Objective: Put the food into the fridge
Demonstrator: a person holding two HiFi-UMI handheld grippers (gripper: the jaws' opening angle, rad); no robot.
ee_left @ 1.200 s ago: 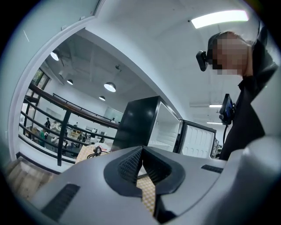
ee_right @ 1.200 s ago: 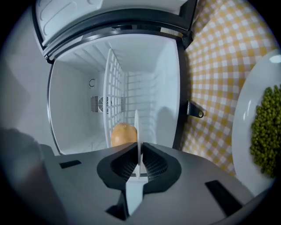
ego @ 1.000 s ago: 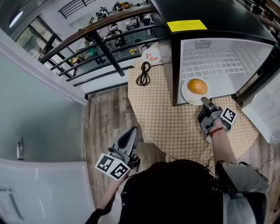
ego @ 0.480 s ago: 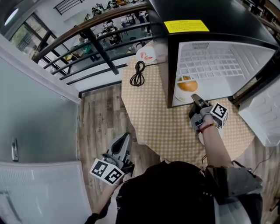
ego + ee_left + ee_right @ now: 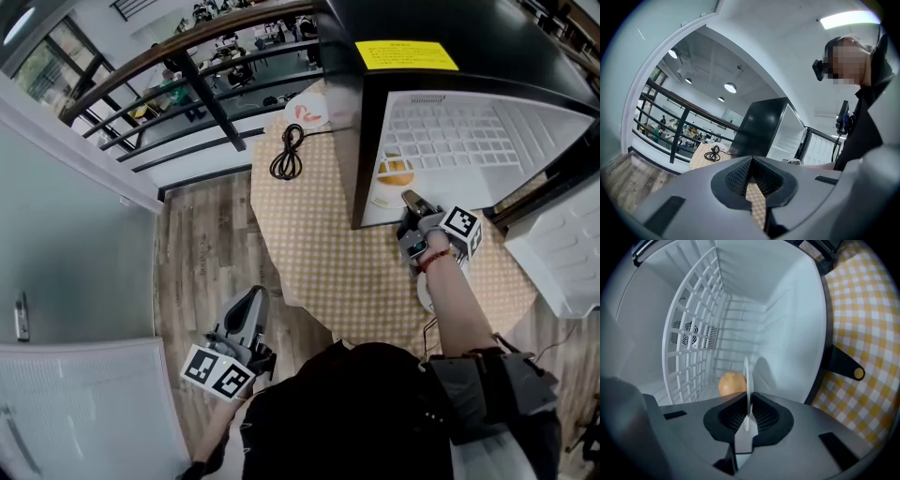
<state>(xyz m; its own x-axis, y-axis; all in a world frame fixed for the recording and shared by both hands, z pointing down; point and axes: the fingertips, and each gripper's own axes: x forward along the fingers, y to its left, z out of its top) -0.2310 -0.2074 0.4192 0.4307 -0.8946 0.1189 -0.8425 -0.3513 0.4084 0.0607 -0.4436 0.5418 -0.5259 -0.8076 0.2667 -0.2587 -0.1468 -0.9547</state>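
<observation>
Step in hand: the insertion. Your right hand-held gripper [image 5: 410, 199] is pinched narrow on the near rim of the white plate [image 5: 382, 198]. In the right gripper view the rim runs edge-on straight through the pads. The food [image 5: 396, 172], a round orange item, sits on the plate, and both are already past the door line, in the left part of the fridge [image 5: 506, 47] compartment.

I can't tell from these views whether the plate's underside is touching the fridge floor or hanging just above it.

Your left hand-held gripper [image 5: 251, 298] is down at your left side, well apart from the surface [image 5: 319, 234]. Its jaws are together with nothing between them, and only checked cloth shows through the gap. It's not needed for this step.

My read of the next move:
- Lower until the plate bears on the fridge floor, keeping it level so the food doesn't roll.
- Check the near rim is fully inside the door line, because the hand-held gripper sits right at the opening.
- Open the jaws only enough to clear the rim, then back straight out along the plate plane. Lifting or twisting on exit could drag the rim.
- The door [image 5: 562, 253] stands open at the right, so closing it is probably the last step.
</observation>
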